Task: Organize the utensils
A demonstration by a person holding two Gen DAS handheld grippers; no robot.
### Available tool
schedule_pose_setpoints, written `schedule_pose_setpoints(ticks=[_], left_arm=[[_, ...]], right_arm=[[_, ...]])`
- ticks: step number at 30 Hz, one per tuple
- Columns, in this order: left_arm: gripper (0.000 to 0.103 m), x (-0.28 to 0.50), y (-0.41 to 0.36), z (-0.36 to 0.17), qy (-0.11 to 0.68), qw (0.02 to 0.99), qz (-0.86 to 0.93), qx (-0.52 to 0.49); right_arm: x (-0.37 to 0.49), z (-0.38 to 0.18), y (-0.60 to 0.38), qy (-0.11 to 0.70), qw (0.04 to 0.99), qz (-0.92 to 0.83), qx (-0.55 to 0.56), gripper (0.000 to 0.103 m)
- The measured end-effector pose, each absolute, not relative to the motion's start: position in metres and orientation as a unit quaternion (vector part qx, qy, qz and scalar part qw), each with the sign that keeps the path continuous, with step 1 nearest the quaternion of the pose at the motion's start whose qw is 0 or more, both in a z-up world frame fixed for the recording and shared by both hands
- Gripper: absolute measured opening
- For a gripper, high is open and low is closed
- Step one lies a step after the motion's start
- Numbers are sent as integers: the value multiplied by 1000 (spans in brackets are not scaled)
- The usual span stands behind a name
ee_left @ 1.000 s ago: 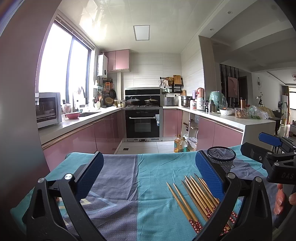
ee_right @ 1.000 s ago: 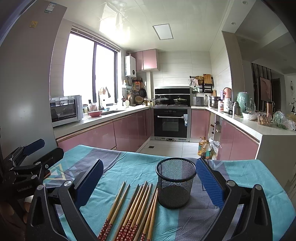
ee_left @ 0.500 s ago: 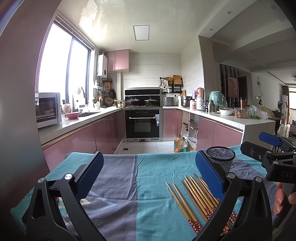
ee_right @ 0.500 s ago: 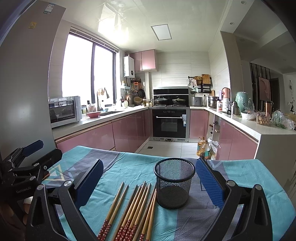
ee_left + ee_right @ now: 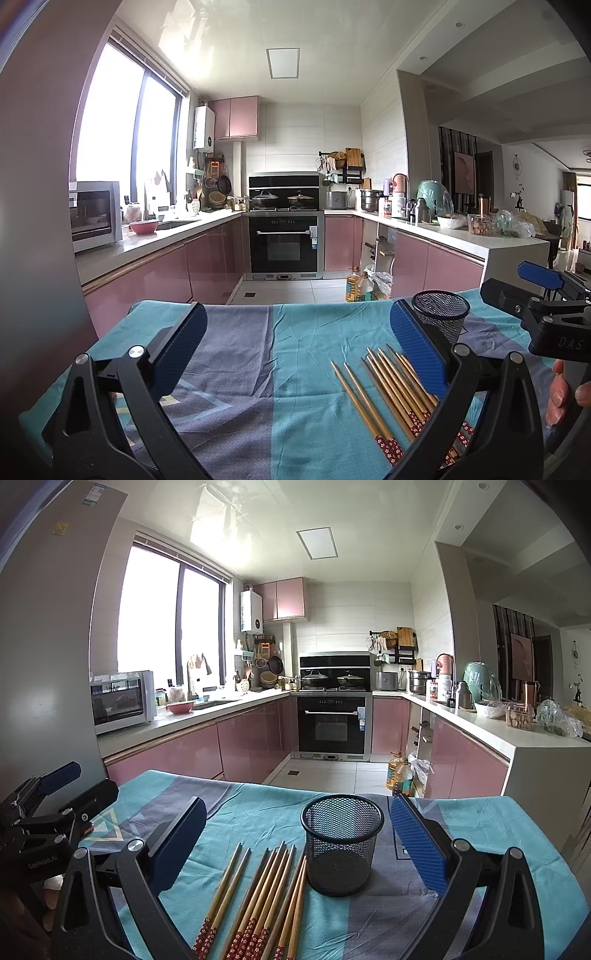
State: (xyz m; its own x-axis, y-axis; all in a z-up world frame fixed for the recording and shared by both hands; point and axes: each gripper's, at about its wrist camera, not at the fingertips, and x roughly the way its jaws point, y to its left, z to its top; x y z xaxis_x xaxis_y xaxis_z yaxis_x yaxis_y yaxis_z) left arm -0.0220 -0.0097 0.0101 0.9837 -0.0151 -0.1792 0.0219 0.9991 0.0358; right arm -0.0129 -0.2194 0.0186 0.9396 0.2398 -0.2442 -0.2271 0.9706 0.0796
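Note:
Several wooden chopsticks [image 5: 258, 890] with red patterned ends lie side by side on the teal and grey tablecloth [image 5: 258, 812]. A black mesh cup [image 5: 341, 843] stands upright and empty just right of them. My right gripper [image 5: 295, 849] is open and empty, held above the cloth with the chopsticks and cup between its fingers. My left gripper [image 5: 295, 350] is open and empty over the cloth, left of the chopsticks [image 5: 384, 391]; the mesh cup [image 5: 441, 319] shows behind its right finger. Each gripper shows at the edge of the other's view.
The table's far edge drops to a tiled kitchen floor [image 5: 325, 775] with oil bottles [image 5: 399, 775]. Pink cabinets, an oven [image 5: 332, 723] and cluttered counters lie beyond. A hand [image 5: 557, 391] holds the right gripper's handle.
Both views have shifted very slightly; the chopsticks and cup have not moved and both grippers stay open.

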Motion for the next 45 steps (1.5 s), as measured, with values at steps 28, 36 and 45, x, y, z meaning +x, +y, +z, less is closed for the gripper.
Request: schedule_pose_setpoints(ticks=[28,36,45], left_arm=[[98,-13,-9,1,105,994,-17,10],[98,-10,-12,-3,114,993,-20,10],[98,-5,-12,-6,124,992,-24,8]], right_arm=[[-17,19,-219,127,985,113,25,97],[-15,19,-219,132,984,115,26,97],[-12,18,-219,135,984,117,25,97]])
